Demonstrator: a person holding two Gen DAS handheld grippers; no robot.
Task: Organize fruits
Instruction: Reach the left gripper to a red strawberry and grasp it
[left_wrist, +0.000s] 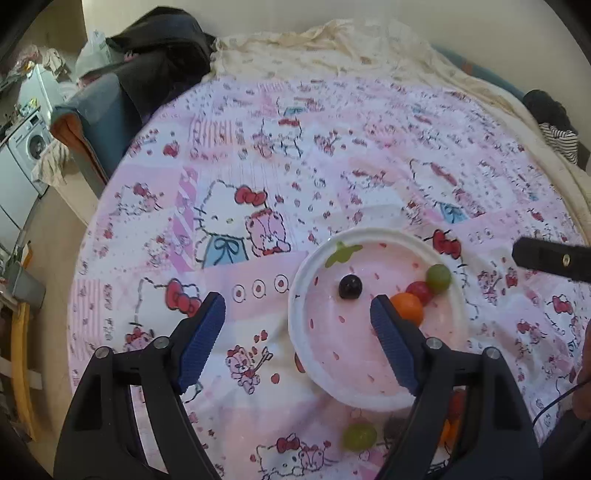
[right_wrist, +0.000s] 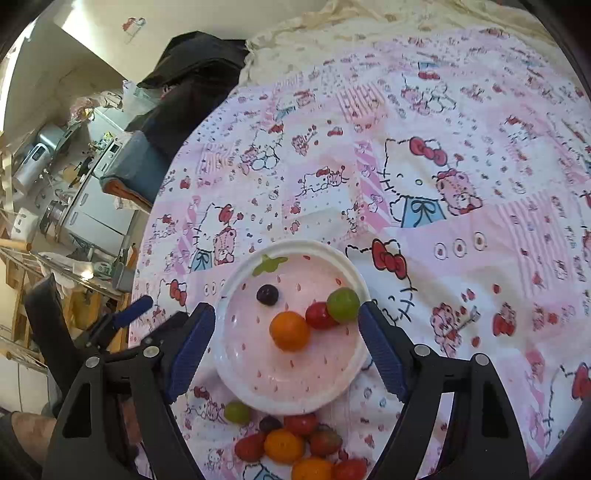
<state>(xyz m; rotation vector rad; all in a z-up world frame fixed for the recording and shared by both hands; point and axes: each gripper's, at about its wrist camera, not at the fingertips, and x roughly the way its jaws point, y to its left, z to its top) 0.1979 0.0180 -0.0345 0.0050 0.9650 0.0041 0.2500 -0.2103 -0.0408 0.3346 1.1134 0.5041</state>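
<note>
A white plate (right_wrist: 295, 244) with a pink strawberry print lies on the bedsheet. On it sit a dark grape (right_wrist: 267, 294), an orange fruit (right_wrist: 289, 330), a red tomato (right_wrist: 319, 315) and a green grape (right_wrist: 342, 304). My right gripper (right_wrist: 286, 307) hovers above the plate, open and holding nothing. My left gripper (left_wrist: 297, 299) is open too, above the plate's (left_wrist: 295, 321) left rim, near the dark grape (left_wrist: 350, 287). A pile of loose fruits (right_wrist: 284, 445) and a green grape (right_wrist: 237, 411) lie on the sheet in front of the plate.
The pink cartoon-cat sheet (left_wrist: 229, 221) covers a bed, with a cream blanket (left_wrist: 332, 40) at the far end. Dark clothing (left_wrist: 159, 48) is heaped at the far left corner. A washing machine (left_wrist: 31, 144) stands on the floor to the left.
</note>
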